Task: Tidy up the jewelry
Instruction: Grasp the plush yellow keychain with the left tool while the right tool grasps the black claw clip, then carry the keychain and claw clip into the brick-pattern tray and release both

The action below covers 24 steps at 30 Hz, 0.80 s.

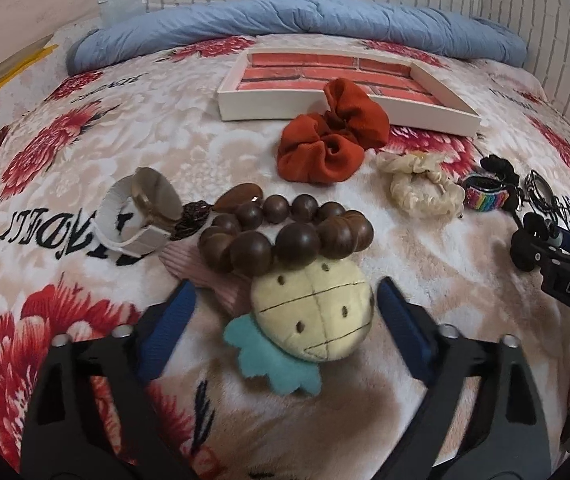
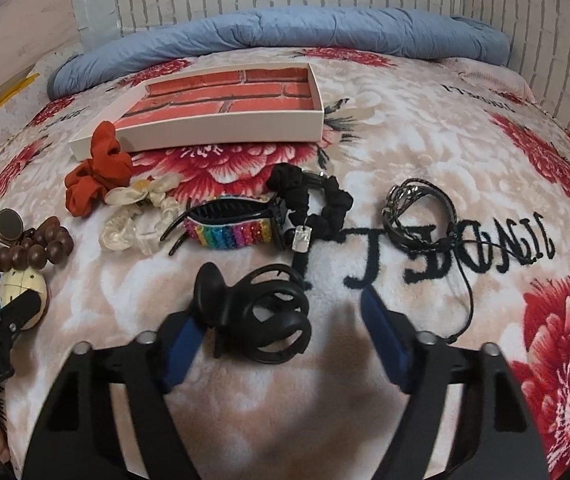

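Observation:
My left gripper (image 1: 285, 300) is open, its blue pads on either side of a cream plush hair piece (image 1: 312, 312) with a teal felt leaf. A brown wooden bead bracelet (image 1: 281, 236) lies just beyond it, beside a white-strapped watch (image 1: 141, 212). My right gripper (image 2: 281, 312) is open around a black claw clip (image 2: 263, 316); the left pad touches it. Further off lie a rainbow claw clip (image 2: 229, 228), a black scrunchie (image 2: 313, 200), a black cord bracelet (image 2: 421, 208), a cream scrunchie (image 2: 137, 216) and a red scrunchie (image 2: 99, 172). A white tray (image 2: 205, 136) with a brick-pattern floor holds nothing.
Everything lies on a floral blanket (image 2: 425, 128) on a bed. A rolled blue quilt (image 2: 277, 32) runs along the back by the white brick wall. A pink ribbed item (image 1: 205, 276) lies under the beads. Yellow objects (image 1: 5, 76) sit at the far left.

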### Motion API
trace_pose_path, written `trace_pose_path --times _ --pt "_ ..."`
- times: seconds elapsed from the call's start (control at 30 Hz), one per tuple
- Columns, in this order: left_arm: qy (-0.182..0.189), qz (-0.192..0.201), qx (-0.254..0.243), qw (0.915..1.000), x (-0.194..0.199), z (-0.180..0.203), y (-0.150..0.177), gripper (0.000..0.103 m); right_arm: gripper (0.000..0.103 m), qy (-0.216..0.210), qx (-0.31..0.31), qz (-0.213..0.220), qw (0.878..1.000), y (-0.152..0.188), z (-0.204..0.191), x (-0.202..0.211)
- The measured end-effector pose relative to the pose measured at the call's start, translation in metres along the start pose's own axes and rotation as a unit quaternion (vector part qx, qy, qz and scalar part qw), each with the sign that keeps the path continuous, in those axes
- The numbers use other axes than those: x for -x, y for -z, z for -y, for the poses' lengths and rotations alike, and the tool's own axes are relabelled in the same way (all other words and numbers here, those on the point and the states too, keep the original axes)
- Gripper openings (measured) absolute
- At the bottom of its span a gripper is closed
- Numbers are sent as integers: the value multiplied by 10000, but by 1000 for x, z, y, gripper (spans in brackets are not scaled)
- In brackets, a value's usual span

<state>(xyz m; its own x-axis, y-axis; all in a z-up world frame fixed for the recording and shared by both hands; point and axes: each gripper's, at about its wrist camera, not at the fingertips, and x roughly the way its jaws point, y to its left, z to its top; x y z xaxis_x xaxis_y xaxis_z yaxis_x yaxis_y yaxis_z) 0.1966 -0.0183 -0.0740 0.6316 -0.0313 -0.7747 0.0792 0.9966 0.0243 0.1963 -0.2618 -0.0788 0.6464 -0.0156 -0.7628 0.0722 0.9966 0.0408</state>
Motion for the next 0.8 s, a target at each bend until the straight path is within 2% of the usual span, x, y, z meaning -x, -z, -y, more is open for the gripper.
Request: trace_pose_path --times 0.17,0.4,0.8 --pt "19 -109 -45 9999 -7 3 1 78 62 -77 -24 -47 10000 0 0 -4" --pt "87 -92 34 9999 -9 0 0 75 44 -147 126 -50 9998 0 -7 -5" --pt "313 26 107 9994 2 -6 4 61 44 -292 74 72 9995 1 -3 2"
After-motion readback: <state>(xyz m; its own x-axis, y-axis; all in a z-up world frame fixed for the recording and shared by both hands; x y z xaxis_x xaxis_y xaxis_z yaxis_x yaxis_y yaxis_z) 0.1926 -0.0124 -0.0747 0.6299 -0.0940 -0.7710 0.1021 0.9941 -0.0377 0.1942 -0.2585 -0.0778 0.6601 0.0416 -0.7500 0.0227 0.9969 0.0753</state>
